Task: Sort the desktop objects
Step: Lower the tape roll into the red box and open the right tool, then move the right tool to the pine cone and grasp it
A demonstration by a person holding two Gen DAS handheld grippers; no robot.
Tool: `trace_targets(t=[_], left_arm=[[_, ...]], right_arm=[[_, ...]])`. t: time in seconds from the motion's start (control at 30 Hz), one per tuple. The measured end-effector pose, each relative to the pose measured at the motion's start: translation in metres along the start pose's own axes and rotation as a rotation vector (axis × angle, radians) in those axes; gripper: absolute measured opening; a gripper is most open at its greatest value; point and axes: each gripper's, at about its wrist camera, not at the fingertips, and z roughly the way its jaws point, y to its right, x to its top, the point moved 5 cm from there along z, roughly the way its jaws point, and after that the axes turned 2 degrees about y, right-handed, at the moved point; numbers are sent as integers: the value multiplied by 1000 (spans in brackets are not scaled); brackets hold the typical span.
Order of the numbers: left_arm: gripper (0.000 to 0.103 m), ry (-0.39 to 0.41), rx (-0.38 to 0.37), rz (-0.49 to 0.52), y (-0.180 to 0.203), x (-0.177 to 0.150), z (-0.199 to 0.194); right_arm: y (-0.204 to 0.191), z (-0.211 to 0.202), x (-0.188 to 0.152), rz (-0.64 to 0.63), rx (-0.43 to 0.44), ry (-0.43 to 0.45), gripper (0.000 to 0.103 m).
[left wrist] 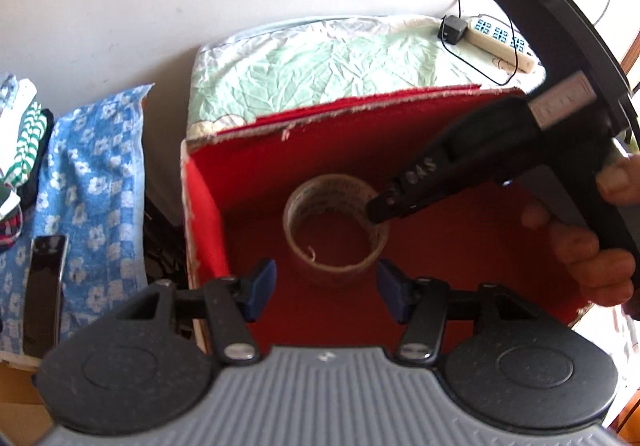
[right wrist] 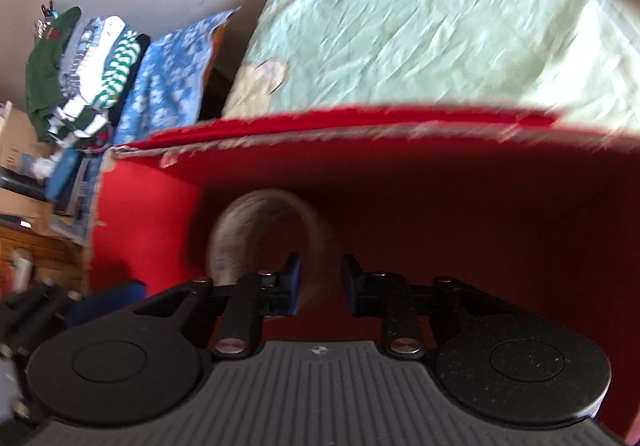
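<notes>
A roll of clear tape (left wrist: 335, 222) stands inside a red box (left wrist: 256, 174). My left gripper (left wrist: 326, 288) is open, its blue-padded fingers just in front of the roll on either side, not touching it. My right gripper (right wrist: 316, 282) is open, its fingers over the near part of the tape roll (right wrist: 256, 230), which is blurred by motion. In the left wrist view the right gripper's fingertip (left wrist: 380, 206) reaches from the right onto the roll's far right rim. I cannot tell whether it touches.
The red box's far wall (right wrist: 360, 126) and left wall (left wrist: 204, 206) close in around the roll. Behind it lies a green sheet (left wrist: 320, 66) with a power strip (left wrist: 500, 38). A blue flowered towel (left wrist: 92, 186) with a phone (left wrist: 44, 286) lies left.
</notes>
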Motion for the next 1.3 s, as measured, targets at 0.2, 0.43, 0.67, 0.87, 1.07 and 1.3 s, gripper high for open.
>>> trace_targets(t=[0.2, 0.43, 0.67, 0.87, 1.07, 1.3], left_arm=[[59, -1, 7, -14, 3, -4, 4], [60, 27, 21, -4, 6, -2, 6], [60, 123, 7, 34, 19, -13, -30], [62, 206, -111, 90, 60, -50, -79], [62, 171, -232, 211, 126, -84, -87], [68, 116, -238, 263, 193, -113, -57]], right_arm=[[-24, 15, 3, 59, 112, 17, 22], [-27, 5, 3, -2, 56, 89, 27], [-33, -90, -28, -184, 18, 245, 28], [-21, -165, -96, -288, 14, 346, 32], [12, -170, -151, -276, -28, 302, 33], [50, -152, -193, -146, 2, 221, 39]])
